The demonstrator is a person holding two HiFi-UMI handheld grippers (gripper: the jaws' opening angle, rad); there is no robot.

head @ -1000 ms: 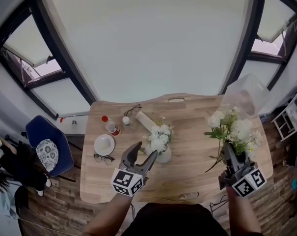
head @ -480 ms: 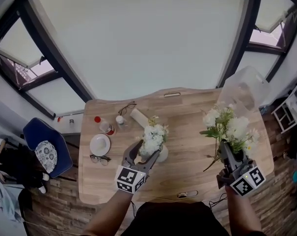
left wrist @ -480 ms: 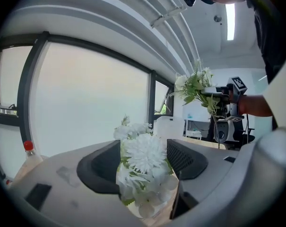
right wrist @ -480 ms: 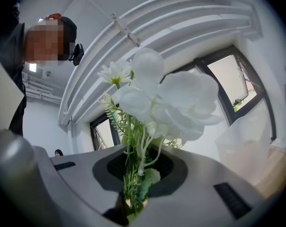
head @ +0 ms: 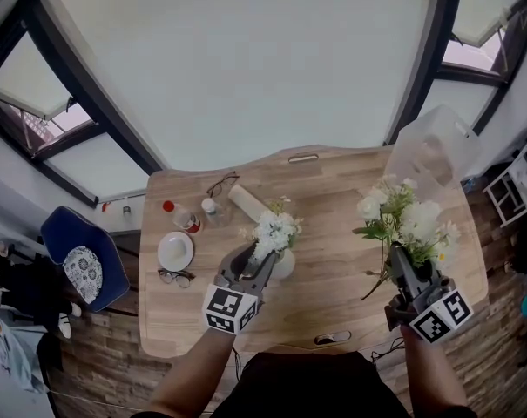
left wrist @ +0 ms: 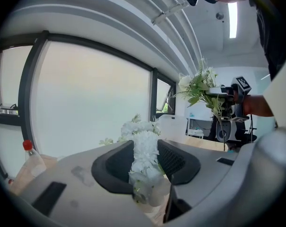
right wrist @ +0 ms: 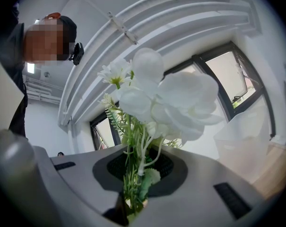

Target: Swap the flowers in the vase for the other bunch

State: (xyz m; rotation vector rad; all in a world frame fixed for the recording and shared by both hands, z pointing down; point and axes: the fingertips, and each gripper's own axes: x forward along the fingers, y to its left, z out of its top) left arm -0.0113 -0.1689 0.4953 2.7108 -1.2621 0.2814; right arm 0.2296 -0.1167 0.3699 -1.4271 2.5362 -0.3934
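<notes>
While the left gripper (head: 256,266) had just been closing its jaws, the flowers in the vase (head: 274,227) stood between its pads, which pressed on the white blossoms from both sides; the vase (head: 283,266) itself sat right under the fingertips on the table (head: 333,233), upright as far as I could see. The right gripper (head: 397,259), well apart to the other side, was clamped on the green stems of the other bunch (head: 411,220), whose white heads rose above its jaws and clear of the wood.

What worried me was where the left jaws had taken hold; they seemed to grip the soft heads rather than the stems, so I judged a pull might crush or strip petals, or let the bunch slide out. The vase looked small and light; if the stems bound in its neck, I thought it could rise with them or tip over, since nothing steadied it. The long stem hanging under the right gripper might also catch the table edge if that hand dropped.

As for containers, the vase held only that white bunch; whether it held water I could not tell. Past the right gripper a clear plastic bin (head: 433,159) looked empty. To the outer side of the left gripper stood a red-capped bottle (head: 180,219), its contents unclear, and a small white dish (head: 174,251) with nothing on it.
</notes>
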